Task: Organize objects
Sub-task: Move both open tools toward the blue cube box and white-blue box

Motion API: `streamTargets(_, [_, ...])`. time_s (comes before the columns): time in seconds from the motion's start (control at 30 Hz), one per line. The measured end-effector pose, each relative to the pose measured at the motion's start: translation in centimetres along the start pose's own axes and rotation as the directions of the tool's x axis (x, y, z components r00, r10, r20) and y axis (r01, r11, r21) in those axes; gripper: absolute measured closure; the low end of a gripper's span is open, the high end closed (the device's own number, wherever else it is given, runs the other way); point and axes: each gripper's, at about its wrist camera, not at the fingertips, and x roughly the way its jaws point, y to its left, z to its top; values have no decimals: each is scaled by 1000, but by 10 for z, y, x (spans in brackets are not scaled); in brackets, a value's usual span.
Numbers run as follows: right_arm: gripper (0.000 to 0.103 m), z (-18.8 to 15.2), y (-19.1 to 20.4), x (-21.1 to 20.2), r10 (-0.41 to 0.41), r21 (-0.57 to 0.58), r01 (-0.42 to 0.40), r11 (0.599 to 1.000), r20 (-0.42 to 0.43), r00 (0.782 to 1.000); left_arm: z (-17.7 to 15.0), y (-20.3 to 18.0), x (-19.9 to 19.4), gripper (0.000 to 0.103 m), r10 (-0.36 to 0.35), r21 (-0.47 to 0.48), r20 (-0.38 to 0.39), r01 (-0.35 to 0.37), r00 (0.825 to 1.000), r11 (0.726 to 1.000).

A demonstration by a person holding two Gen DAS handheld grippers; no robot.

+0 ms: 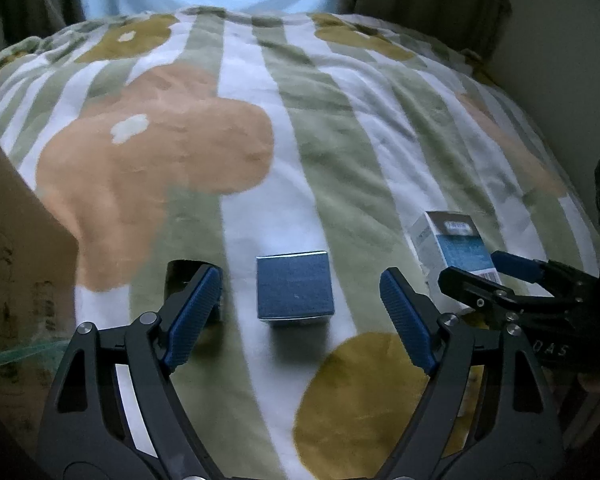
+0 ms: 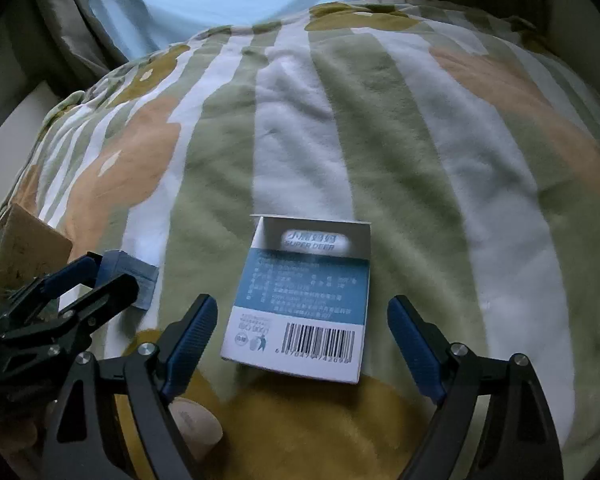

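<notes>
A small blue cube box [image 1: 295,286] lies on the striped blanket, just ahead of and between the fingers of my open left gripper [image 1: 300,300]; it also shows in the right wrist view [image 2: 134,280]. A white and blue carton with a barcode [image 2: 304,300] lies flat between the fingers of my open right gripper [image 2: 302,332], untouched; it also shows in the left wrist view [image 1: 452,246]. A small dark object [image 1: 182,280] sits behind my left finger, partly hidden.
A brown cardboard box [image 1: 16,264] stands at the left edge; it also shows in the right wrist view [image 2: 24,252]. The green and white blanket [image 1: 320,128] covers the bed. Curtains and a bright window are at the back. A pale round object [image 2: 196,424] lies under my right gripper.
</notes>
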Motion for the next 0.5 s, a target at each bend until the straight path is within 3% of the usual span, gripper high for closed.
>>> streamTargets(0.33, [18, 0, 0, 7, 4, 3, -4, 1000, -5, 1000, 3, 3, 6, 21, 18, 27, 9, -18, 1000, 999])
streamTargets(0.5, [18, 0, 1, 10, -4, -4, 4, 1000, -2, 1000, -1, -11, 13, 22, 87, 121, 6, -87, 996, 989])
